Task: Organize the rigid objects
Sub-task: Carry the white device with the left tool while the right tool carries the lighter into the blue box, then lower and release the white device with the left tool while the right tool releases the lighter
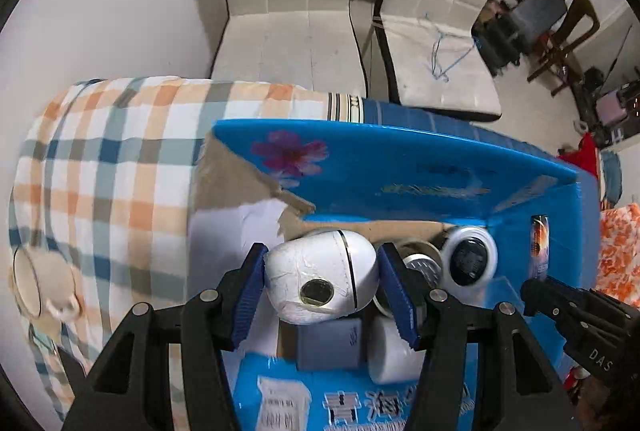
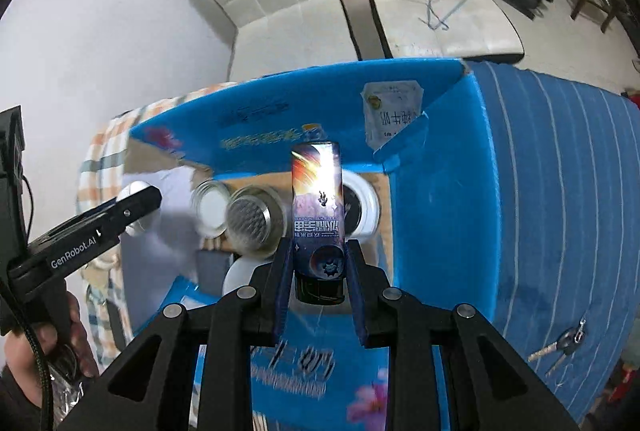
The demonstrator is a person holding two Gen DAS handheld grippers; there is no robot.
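The left gripper (image 1: 322, 285) grasps a white egg-shaped device (image 1: 320, 281) above the blue box (image 1: 420, 167); the right gripper (image 2: 318, 279) grips a printed tube (image 2: 318, 207).

i see a table (image 2: 560, 171) draped in a blue striped cloth and a plaid cloth (image 1: 112, 171), carrying the blue box (image 2: 440, 171), keys (image 2: 560, 347) and a cup (image 1: 36, 283).

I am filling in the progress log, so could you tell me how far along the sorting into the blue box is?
Partly done. Several things already lie inside the blue box: a metal tin, a white round jar and a grey block. In hand: the left gripper holds a white egg-shaped device and the right gripper a printed slim box, both over the box. Left: a cup on the checked cloth and keys on the striped cloth.
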